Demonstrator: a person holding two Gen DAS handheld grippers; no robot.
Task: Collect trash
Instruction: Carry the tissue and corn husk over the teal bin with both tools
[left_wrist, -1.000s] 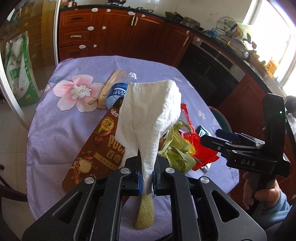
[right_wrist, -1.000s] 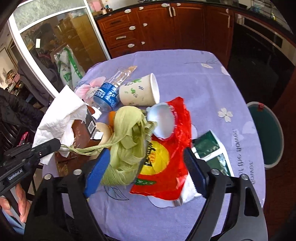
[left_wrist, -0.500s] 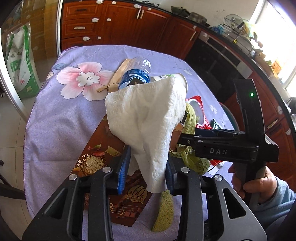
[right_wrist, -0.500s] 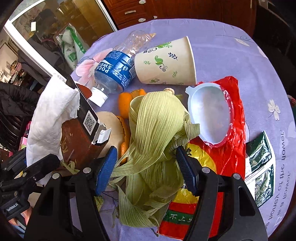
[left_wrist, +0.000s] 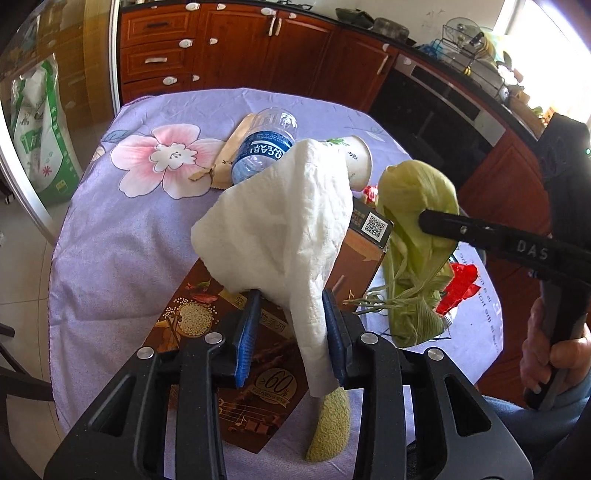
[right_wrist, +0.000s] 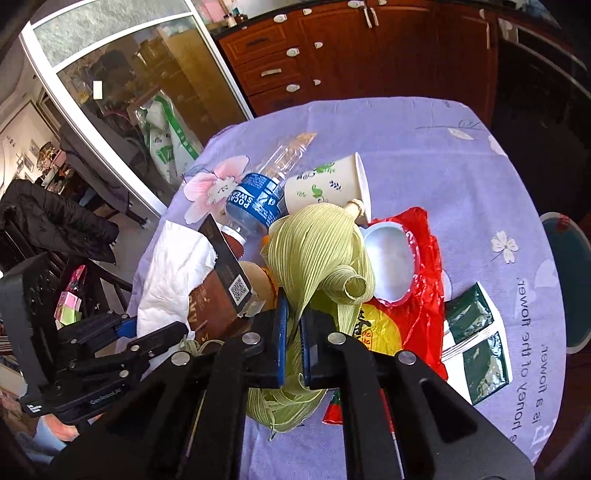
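Observation:
A white paper towel (left_wrist: 280, 229) drapes over the raised end of a brown snack box (left_wrist: 207, 314). Its tail hangs between the jaws of my left gripper (left_wrist: 290, 295), which are closing. The towel lies against the right pad, with a gap at the left pad. My right gripper (right_wrist: 293, 310) is shut on a green corn husk (right_wrist: 317, 247), raised off the table beside the box (right_wrist: 218, 295). In the left wrist view the right gripper (left_wrist: 424, 221) pinches the husk (left_wrist: 417, 206). On the cloth lie a plastic bottle (right_wrist: 255, 199), a paper cup (right_wrist: 325, 184), a red wrapper (right_wrist: 424, 302) and a white tub (right_wrist: 388, 258).
The round table (left_wrist: 122, 229) wears a purple flowered cloth. A green packet (right_wrist: 476, 332) lies at the right, a melon rind (left_wrist: 330, 424) near the front edge, a brown paper sleeve (left_wrist: 229, 158) by the bottle. A teal stool (right_wrist: 569, 277) and wooden cabinets (left_wrist: 229, 48) stand beyond.
My right gripper closed on the corn husk and lifted it. The left jaws opened from their pinch on the paper towel, which now rests on the box.

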